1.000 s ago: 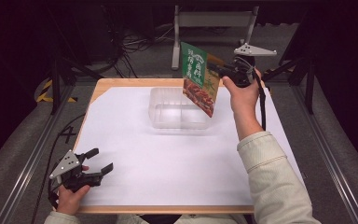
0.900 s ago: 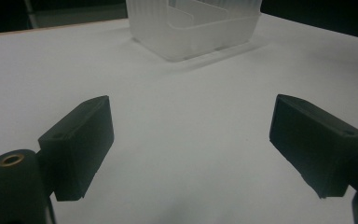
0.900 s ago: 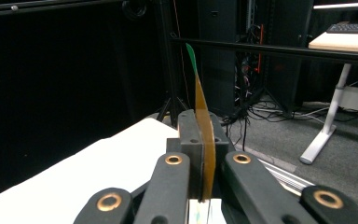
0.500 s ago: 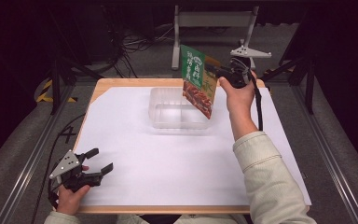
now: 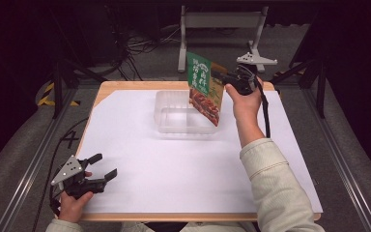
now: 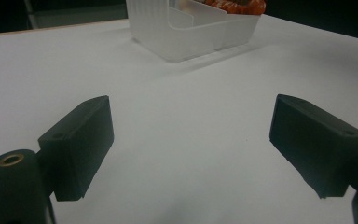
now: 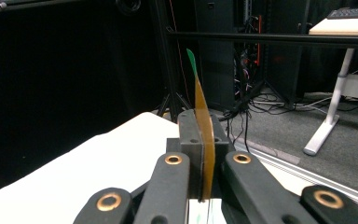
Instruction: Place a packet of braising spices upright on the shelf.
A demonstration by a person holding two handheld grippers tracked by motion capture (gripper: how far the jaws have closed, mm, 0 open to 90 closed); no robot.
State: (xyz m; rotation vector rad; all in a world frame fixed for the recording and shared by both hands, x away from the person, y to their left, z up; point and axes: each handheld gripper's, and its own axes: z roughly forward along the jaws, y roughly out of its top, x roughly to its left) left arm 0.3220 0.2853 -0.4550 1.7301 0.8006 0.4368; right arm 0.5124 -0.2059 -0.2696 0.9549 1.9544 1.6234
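White paper covers the table (image 5: 174, 188) under me. I've got the food pouch (image 5: 205, 89) hanging over the clear tray (image 5: 174, 125), lower corner aimed inside; my right tongs (image 5: 228, 77) pinch its edge tight so it hangs flat. My left tongs (image 5: 104, 166) wait near me, jaws wide apart and holding nothing.

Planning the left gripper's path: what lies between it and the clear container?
Nothing: from the left gripper to the clear container, only bare white table, per the high view.
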